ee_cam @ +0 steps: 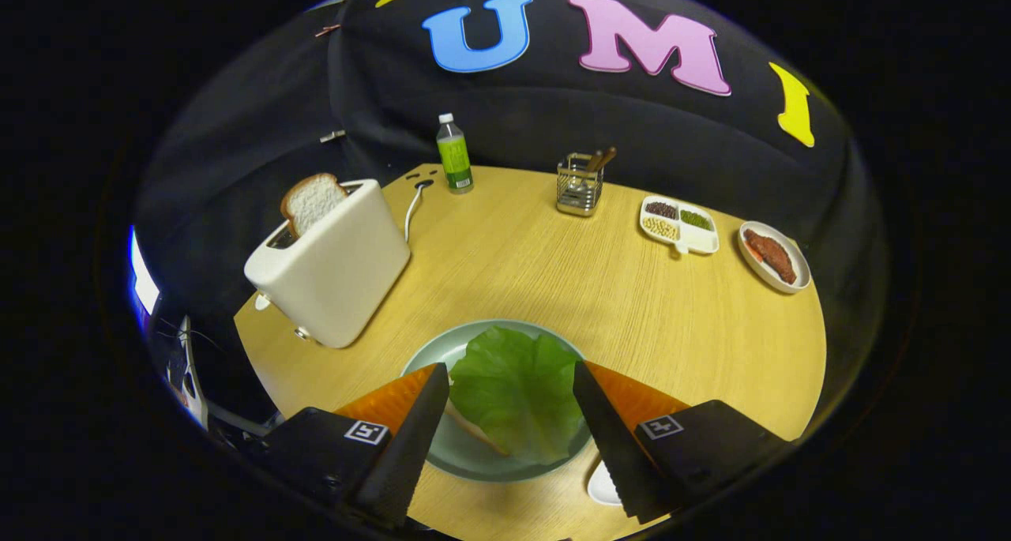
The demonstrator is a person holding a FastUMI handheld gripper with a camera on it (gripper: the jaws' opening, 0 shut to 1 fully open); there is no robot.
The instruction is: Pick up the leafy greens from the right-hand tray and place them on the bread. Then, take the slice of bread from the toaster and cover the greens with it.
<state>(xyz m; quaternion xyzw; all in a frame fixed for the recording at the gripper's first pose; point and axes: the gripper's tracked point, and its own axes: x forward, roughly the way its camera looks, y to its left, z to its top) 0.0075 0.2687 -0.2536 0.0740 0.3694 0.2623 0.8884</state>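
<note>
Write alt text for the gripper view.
The open tool hovers over a lettuce leaf lying on bread on a plate. Beyond, a bread slice stands in the toaster on the wooden table.

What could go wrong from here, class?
1. The lettuce lies loose on the plate between the open fingers; a careless withdrawal might drag it off the bread.
2. The slice stands in the toaster; a poor grip may tear it or tip the toaster.

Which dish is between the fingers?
The round grey-green plate carrying the green lettuce leaf, between the open gripper fingers. The white divided tray and white oval dish sit far beyond.
</note>
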